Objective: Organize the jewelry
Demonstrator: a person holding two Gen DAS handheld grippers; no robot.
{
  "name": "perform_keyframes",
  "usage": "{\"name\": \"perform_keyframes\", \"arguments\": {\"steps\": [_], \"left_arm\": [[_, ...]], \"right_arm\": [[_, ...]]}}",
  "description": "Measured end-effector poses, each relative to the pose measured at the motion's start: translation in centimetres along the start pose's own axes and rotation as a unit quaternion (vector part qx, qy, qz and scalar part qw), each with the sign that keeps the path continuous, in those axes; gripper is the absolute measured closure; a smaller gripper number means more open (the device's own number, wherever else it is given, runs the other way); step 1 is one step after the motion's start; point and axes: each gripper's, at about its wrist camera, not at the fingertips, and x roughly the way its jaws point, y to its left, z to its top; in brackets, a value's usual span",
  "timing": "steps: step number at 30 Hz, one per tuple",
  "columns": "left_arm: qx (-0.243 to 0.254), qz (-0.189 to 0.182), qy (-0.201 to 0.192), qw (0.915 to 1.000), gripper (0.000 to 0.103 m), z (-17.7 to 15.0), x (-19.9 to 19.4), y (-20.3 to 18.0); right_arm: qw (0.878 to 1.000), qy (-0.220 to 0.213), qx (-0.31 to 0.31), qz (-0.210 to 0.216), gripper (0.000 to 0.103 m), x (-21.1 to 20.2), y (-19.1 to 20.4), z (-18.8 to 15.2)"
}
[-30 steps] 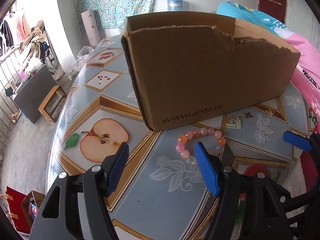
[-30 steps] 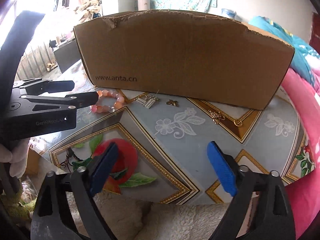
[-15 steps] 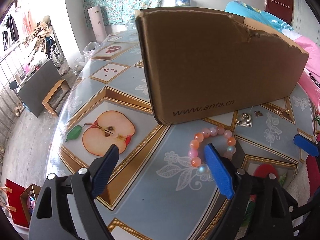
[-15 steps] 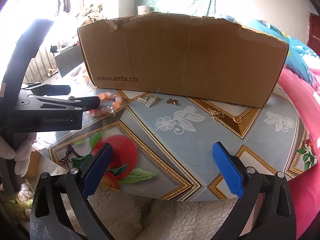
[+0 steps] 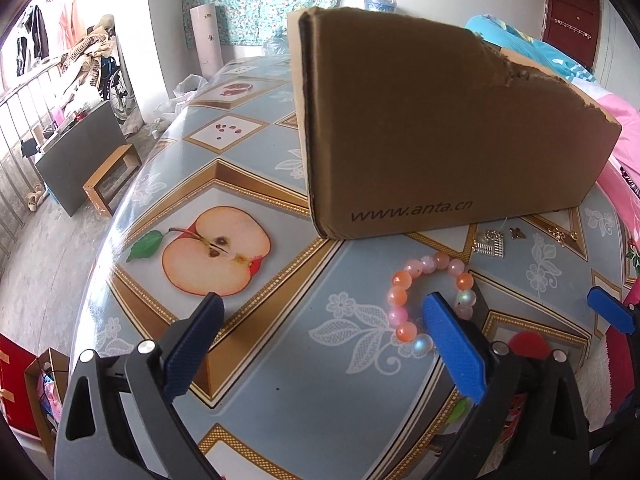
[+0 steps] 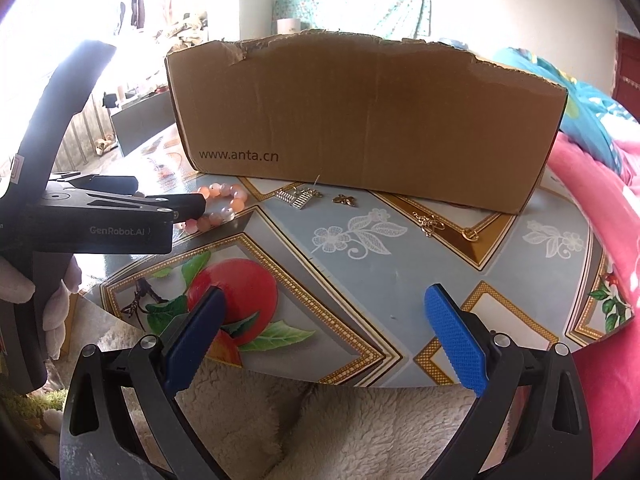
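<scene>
The cardboard box (image 6: 368,120) fills the upper middle of the right wrist frame, its long axis running left to right across the surface (image 6: 400,280). Both the left tongs (image 5: 320,344) and the right tongs (image 6: 324,336) gape wide, holding nothing. The bead bracelet (image 5: 428,296) lies flat at centre right, its ring beside the left tongs' right finger. Small charms (image 6: 300,198) sit along the box's base.

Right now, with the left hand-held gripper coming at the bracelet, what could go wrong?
1. The left hand-held gripper is open with its right finger over the bracelet, so the loop is off-centre; closing may pinch one bead or push it away.
2. Round beads could slip from the pads.
3. The charm and box lie close behind; a nudged bracelet might knock into them.
</scene>
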Motion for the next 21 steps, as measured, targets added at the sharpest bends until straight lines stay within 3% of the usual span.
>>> {"name": "perform_keyframes", "arguments": {"steps": [7,14,21], "left_arm": [[-0.022,0.025,-0.010,0.9994,0.006,-0.5,-0.3,-0.5],[-0.007,0.042,-0.021,0.9989,0.006,-0.6,-0.6,-1.2],[-0.023,0.031,-0.014,0.9991,0.006,-0.5,-0.5,-0.8]], "right_arm": [[1.000,-0.002,0.000,-0.001,0.008,-0.4,0.5,-0.4],[1.000,-0.001,0.001,0.001,0.008,-0.8,0.5,-0.5],[1.000,0.001,0.003,0.004,0.008,-0.7,0.4,0.1]]}}
